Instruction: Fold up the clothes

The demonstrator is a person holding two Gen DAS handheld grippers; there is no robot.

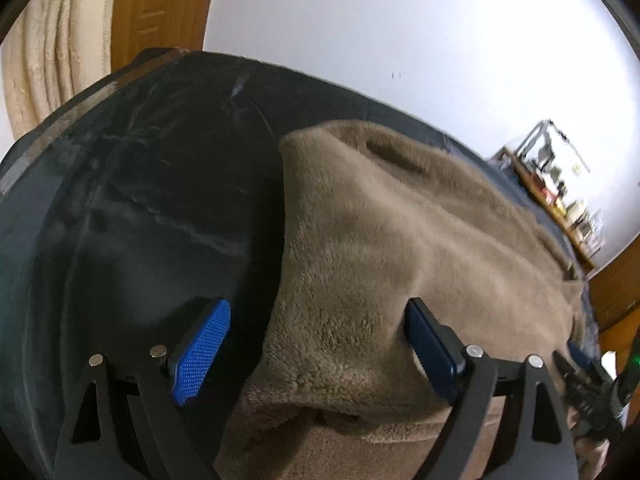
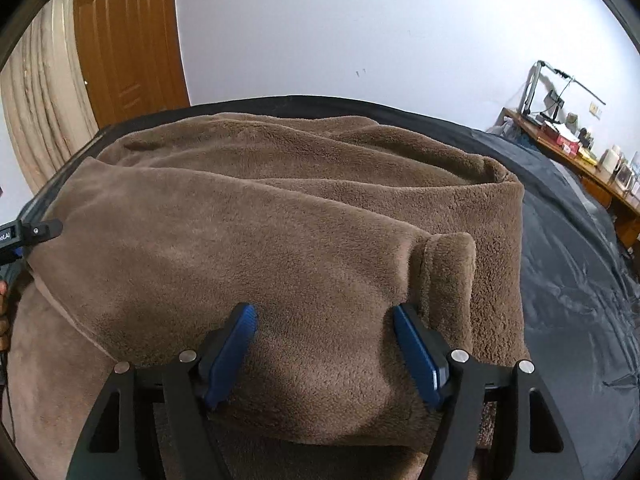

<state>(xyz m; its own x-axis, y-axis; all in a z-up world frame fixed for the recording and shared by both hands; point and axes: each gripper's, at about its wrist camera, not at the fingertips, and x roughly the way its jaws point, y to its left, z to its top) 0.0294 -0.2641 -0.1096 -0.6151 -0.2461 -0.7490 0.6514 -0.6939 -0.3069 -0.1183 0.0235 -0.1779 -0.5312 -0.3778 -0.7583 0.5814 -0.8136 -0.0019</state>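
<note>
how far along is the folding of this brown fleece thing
Done: the brown fleece garment lies on the dark cover with at least one layer doubled over itself, and a cuffed end sits on top. In hand: nothing is gripped; the left gripper and right gripper are open at its near edge. Left: it looks bulky and uneven, so probably further folds and smoothing.

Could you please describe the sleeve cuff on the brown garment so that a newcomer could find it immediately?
Start at the black sheet covering the work surface, where the brown fleece garment lies. Its sleeve cuff is the ribbed, rounded tube end just beyond the right gripper, the only seamed band on otherwise plain fleece.
</note>
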